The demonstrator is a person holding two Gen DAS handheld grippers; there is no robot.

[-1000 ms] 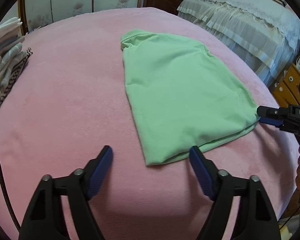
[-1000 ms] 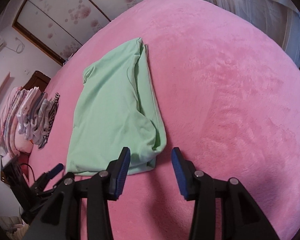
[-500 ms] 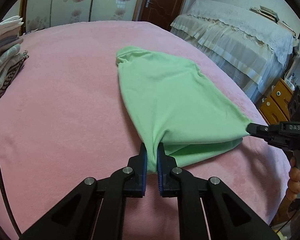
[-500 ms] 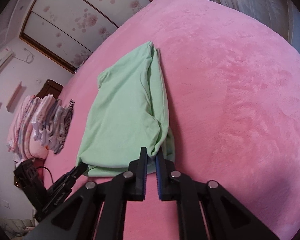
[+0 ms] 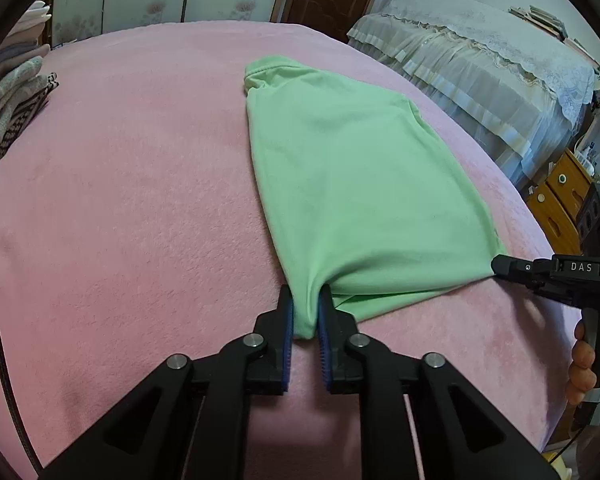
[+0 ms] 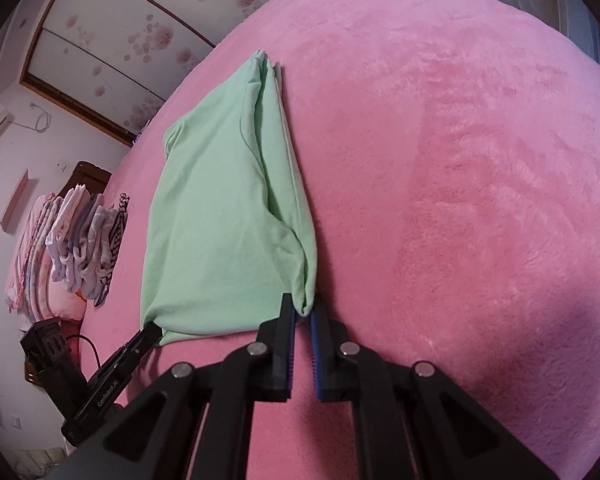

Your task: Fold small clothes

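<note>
Left wrist view shows your left gripper (image 5: pixel 305 312) clenched on the near left corner of the green garment (image 5: pixel 356 184); a tuft of the cloth is bunched up between the blue pads (image 5: pixel 287 320), and the jaws have just eased a little wider while the fabric remains pinched between them. The garment lies folded lengthwise on the pink bed cover (image 5: pixel 132 184), its collar end pointing away from you. At the right edge of this view your right gripper (image 5: pixel 500 266) bites the other near corner, with your fingers (image 5: pixel 582 364) wrapped round its handle.

From the right wrist view, your right gripper (image 6: pixel 302 312) is clamped on that near right corner of the garment (image 6: pixel 220 216), where several layers of the fold meet and pucker between the pads. The tip of the left gripper (image 6: pixel 150 330) meets the opposite corner at the lower left. Both near corners are slightly raised and gathered, while the rest of the cloth rests flat on the bed cover (image 6: pixel 460 160).

A stack of folded clothes (image 6: pixel 88 240) sits well apart on the far left side of the bed. A second bed with a lace cover (image 5: pixel 492 64) stands beyond on the right.
</note>
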